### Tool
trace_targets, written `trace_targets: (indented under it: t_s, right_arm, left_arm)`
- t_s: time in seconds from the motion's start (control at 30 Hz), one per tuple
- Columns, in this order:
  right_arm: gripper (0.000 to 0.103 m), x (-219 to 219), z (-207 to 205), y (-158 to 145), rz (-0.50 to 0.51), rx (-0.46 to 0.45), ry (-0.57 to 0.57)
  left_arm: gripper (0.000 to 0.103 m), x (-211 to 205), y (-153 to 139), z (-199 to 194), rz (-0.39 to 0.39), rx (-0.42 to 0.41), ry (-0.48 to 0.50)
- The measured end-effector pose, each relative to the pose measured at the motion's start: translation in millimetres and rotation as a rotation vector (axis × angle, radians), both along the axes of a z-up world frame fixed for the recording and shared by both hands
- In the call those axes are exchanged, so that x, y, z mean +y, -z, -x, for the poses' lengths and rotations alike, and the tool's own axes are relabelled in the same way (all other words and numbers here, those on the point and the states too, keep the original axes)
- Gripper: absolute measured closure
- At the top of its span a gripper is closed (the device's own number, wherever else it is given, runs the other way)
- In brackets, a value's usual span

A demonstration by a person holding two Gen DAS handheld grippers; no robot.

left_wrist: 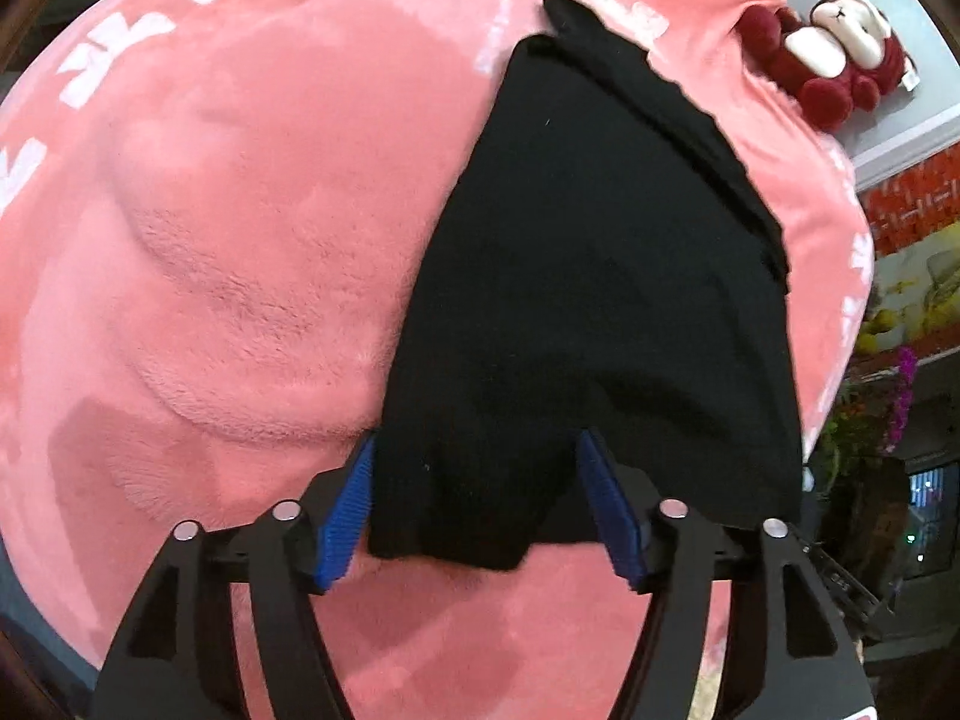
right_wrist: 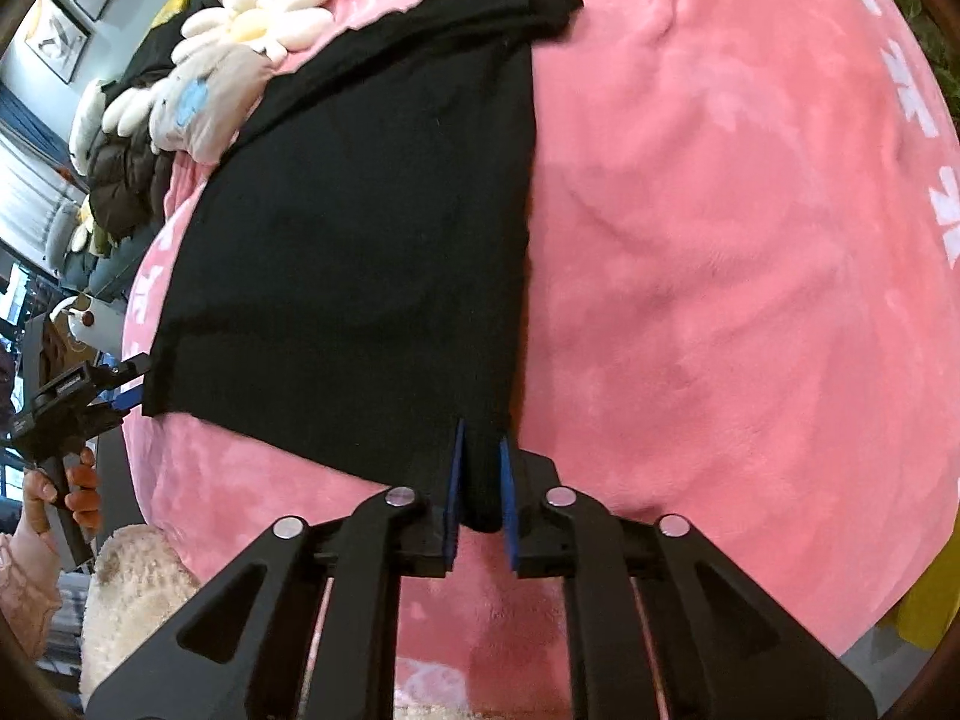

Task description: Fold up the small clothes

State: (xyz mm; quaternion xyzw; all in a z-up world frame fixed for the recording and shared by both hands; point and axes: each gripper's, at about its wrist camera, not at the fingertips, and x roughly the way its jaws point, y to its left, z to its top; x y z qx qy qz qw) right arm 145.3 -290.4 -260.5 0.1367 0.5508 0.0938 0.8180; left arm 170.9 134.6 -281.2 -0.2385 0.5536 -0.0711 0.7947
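A black garment (left_wrist: 576,300) lies spread on a pink fleece blanket (left_wrist: 240,240). My left gripper (left_wrist: 477,444) has its blue-padded jaws wide apart, with the garment's near left corner lying between them. My right gripper (right_wrist: 480,450) has its jaws close together, pinching the near right corner of the black garment (right_wrist: 360,252). The garment's far edge is folded over into a narrow band. The left gripper (right_wrist: 129,387) also shows at the garment's left corner in the right wrist view, held by a hand.
A red and white plush toy (left_wrist: 840,54) sits at the blanket's far right edge. A daisy-shaped plush (right_wrist: 264,12) and dark clothes (right_wrist: 129,180) lie beyond the garment. A fluffy beige cushion (right_wrist: 132,588) sits at the near left. The blanket (right_wrist: 720,240) extends to the right.
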Motion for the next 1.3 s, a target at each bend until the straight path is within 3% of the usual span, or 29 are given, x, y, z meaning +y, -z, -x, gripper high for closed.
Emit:
trace_targets:
  t_s: [0.03, 0.07, 0.13, 0.2, 0.23, 0.27, 0.3, 0.33, 0.37, 0.57, 0.8, 1.13, 1.3]
  right_arm:
    - [0.061, 1.2, -0.5, 1.6, 0.007, 0.001, 0.003]
    - [0.041, 2.9, -0.2, 2.7, 0.024, -0.008, 0.010]
    - [0.040, 7.2, -1.5, 5.6, 0.026, -0.009, 0.001]
    - [0.051, 12.3, -2.7, 9.1, 0.020, -0.005, -0.007]
    - [0.062, 13.4, -3.4, 8.9, 0.018, -0.006, -0.005]
    - [0.085, 11.3, -3.8, 8.0, -0.022, -0.002, 0.006]
    - [0.098, 9.0, -3.3, 7.3, -0.058, 0.002, 0.015]
    - [0.098, 6.9, -1.9, 4.4, -0.086, -0.003, 0.025]
    - [0.098, 6.8, 1.6, -3.1, -0.094, -0.024, 0.021]
    - [0.099, -6.9, 32.4, -50.4, -0.127, -0.110, 0.012]
    - [0.099, -12.4, 72.2, -73.3, -0.112, -0.089, -0.021]
    - [0.099, -3.8, 149.9, -79.5, -0.117, -0.004, -0.043]
    - [0.098, 5.3, 139.3, -65.1, -0.074, -0.006, -0.045]
  left_arm:
    - [0.029, -1.8, -0.3, -0.7, -0.001, -0.013, 0.003]
    - [0.019, -4.0, -1.1, -1.2, 0.005, -0.025, 0.008]
    - [0.018, -12.4, -0.2, -4.4, -0.025, -0.026, 0.019]
    - [0.021, -16.9, -1.6, -5.5, -0.026, -0.047, 0.044]
    - [0.029, -17.0, -2.9, -5.0, 0.001, -0.056, 0.052]
    - [0.052, -16.0, -3.2, -5.8, 0.061, -0.053, 0.067]
    - [0.080, -15.3, -2.2, -7.2, 0.092, -0.035, 0.072]
    - [0.096, -13.7, -0.5, -8.0, 0.127, -0.008, 0.071]
    - [0.095, -12.2, -1.5, -7.0, 0.161, 0.001, 0.063]
    - [0.095, -9.1, -48.2, 17.5, 0.171, -0.102, 0.105]
    - [0.095, -2.3, -72.6, 54.9, 0.192, -0.081, 0.124]
    - [0.103, 17.4, -77.0, 137.6, 0.229, 0.029, 0.074]
    - [0.101, 12.7, -60.6, 123.6, 0.183, 0.055, 0.046]
